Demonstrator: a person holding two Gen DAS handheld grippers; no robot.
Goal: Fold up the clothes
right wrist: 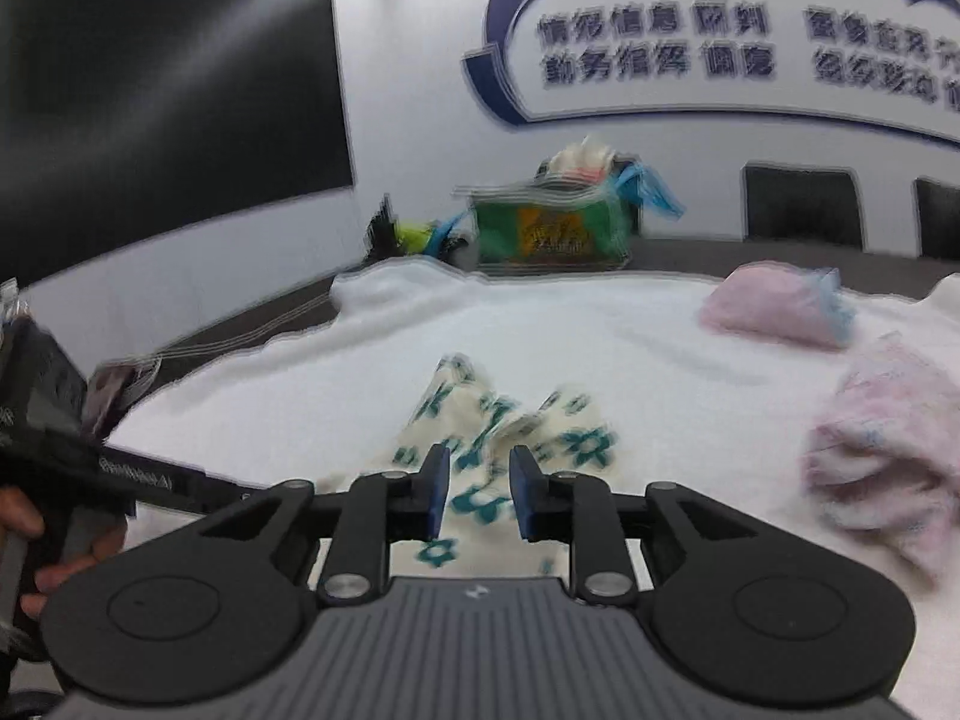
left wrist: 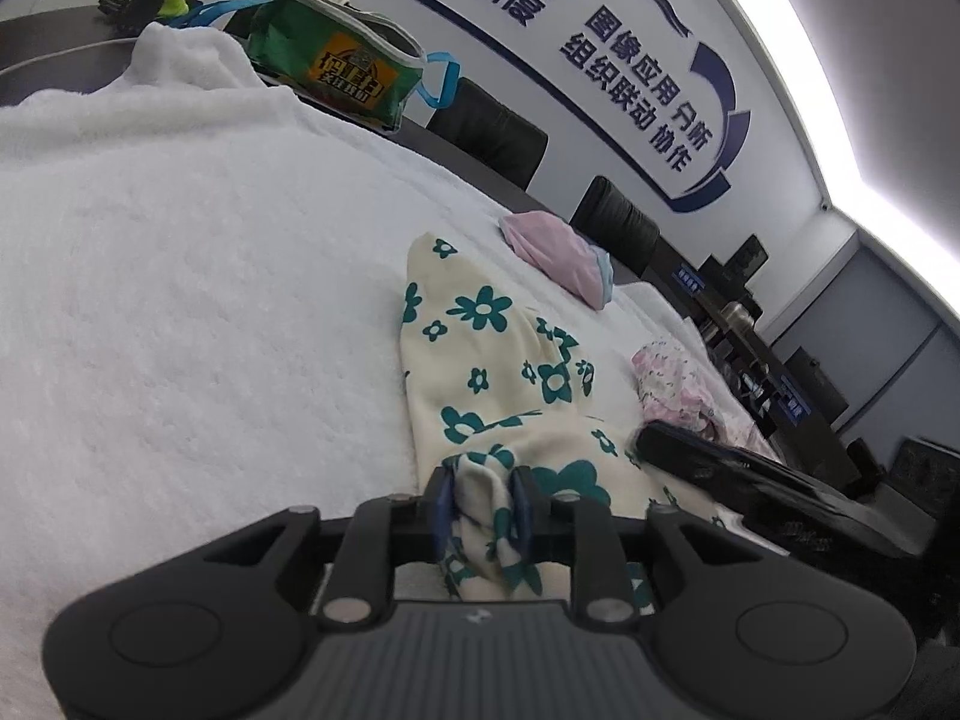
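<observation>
A cream garment with teal flowers (left wrist: 480,360) lies stretched over the white fleece table cover (left wrist: 180,300). My left gripper (left wrist: 483,504) is shut on a bunched near end of it, and the cloth bulges between the blue pads. The black body of the right gripper (left wrist: 750,480) lies low at the garment's right edge. In the blurred right wrist view, my right gripper (right wrist: 480,495) hovers over the same floral garment (right wrist: 480,420) with its jaws a narrow gap apart. The cloth shows flat beneath them, not pinched. The left gripper (right wrist: 60,468) is at the far left, held by a hand (right wrist: 36,570).
A folded pink garment (left wrist: 558,252) (right wrist: 774,306) and a crumpled pink floral one (left wrist: 678,384) (right wrist: 888,456) lie to the right. A green bag (left wrist: 336,72) (right wrist: 552,234) stands at the table's far edge. Black chairs (left wrist: 492,132) line the wall.
</observation>
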